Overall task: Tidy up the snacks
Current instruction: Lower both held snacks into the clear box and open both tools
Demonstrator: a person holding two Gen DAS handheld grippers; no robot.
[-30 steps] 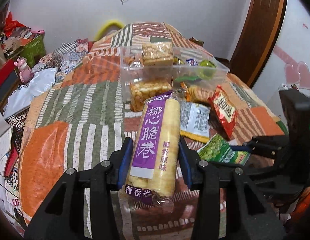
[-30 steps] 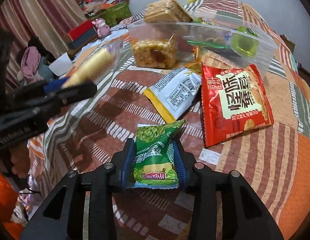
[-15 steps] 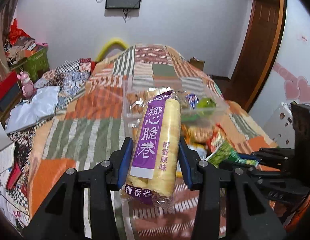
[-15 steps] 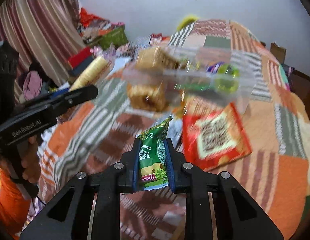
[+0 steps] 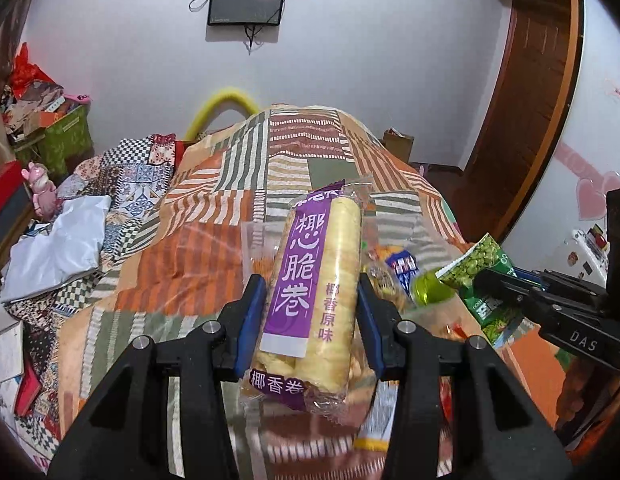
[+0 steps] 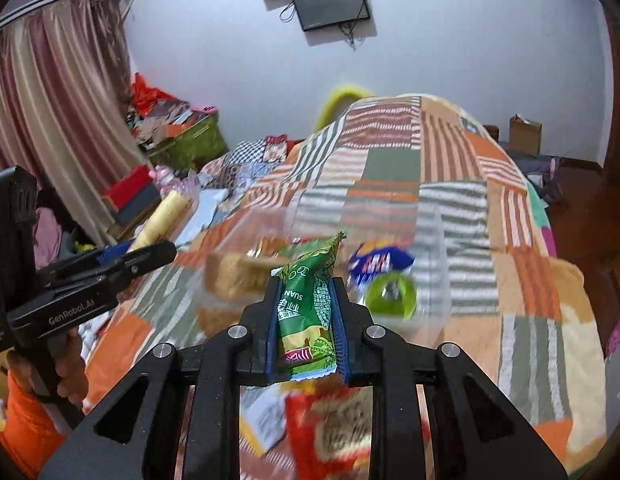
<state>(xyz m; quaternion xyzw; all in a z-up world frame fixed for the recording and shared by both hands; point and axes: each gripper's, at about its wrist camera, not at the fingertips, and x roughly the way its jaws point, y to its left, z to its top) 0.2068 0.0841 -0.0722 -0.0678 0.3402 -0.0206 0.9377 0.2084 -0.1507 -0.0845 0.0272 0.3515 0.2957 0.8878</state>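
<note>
Two packets held, blurred clear tub beyond, perhaps

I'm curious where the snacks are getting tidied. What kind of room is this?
Probably a bedroom: a patchwork quilt covers what looks like a bed, a curtain hangs at the side, and a screen is mounted on the wall.

A long clear-wrapped pack of pale yellow egg rolls with a purple label is held lengthwise, tilted up toward 12 o'clock. A small green pea snack packet is pinched upright, folded narrow. At 12 o'clock beyond both, a clear plastic container with blurred snacks is seen on the bed; a red packet lies at 6 o'clock.
</note>
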